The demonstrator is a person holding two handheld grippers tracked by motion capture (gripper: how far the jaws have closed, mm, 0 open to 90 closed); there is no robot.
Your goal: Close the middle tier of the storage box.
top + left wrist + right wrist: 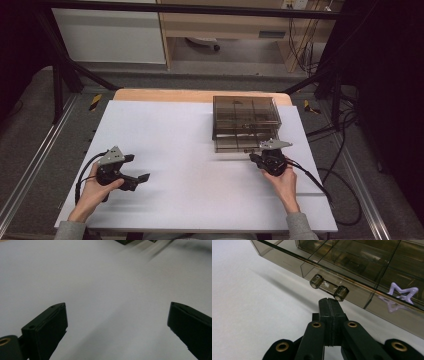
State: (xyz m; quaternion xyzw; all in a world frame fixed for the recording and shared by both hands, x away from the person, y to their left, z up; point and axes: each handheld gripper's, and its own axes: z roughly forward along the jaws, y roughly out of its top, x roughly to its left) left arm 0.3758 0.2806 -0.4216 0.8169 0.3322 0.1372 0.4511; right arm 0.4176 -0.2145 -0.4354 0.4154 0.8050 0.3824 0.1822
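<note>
My right claw (331, 301), pressed together, sits just before the drawer handle (329, 287) (left claw (117, 322) spread over the table (100, 277))

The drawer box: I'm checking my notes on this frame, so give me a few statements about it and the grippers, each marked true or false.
1. The bottom drawer of the smoky clear drawer box is pulled partly out. True.
2. The right gripper is clamped on the drawer handle. False: its jaws are shut with nothing between them, just in front of the handle.
3. The left gripper is open over bare white table. True.
4. A red ball lies in the drawer. False: a pale purple star lies there.
5. The box stands at the table's left edge. False: it is right of centre, at the far side.
</note>
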